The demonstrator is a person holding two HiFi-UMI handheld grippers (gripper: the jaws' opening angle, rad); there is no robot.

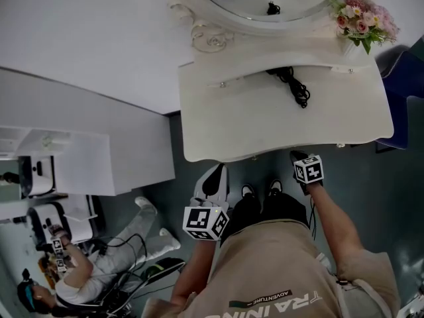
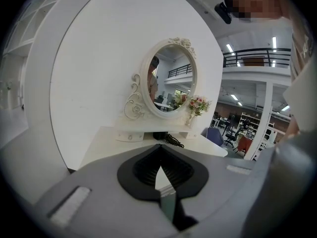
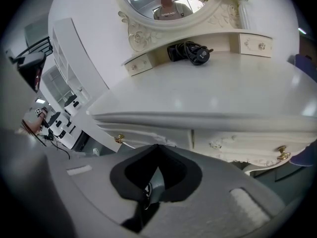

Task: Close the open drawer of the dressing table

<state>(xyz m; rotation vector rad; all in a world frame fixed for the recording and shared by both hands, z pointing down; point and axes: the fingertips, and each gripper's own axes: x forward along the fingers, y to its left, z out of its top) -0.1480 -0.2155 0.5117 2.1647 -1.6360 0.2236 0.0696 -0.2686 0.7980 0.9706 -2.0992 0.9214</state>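
left gripper (image 2: 160, 155): jaws seen pressed together, nothing pinched | right gripper (image 3: 157, 153): same deal, tips touching, empty | dressing table (image 1: 265, 121): found at 12 o'clock, just past both grippers | drawer fronts (image 3: 233, 142): tucked under the tabletop edge, seemingly flush | cable (image 1: 295, 85) coiled on top, flowers (image 1: 363, 20) at 1 o'clock beside the mirror (image 1: 265, 5)

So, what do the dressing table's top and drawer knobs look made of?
Tabletop: probably painted wood or board, cream satin, going by soft reflections. Drawer knob: brass-toned metal by its gold shine, possibly plated plastic.
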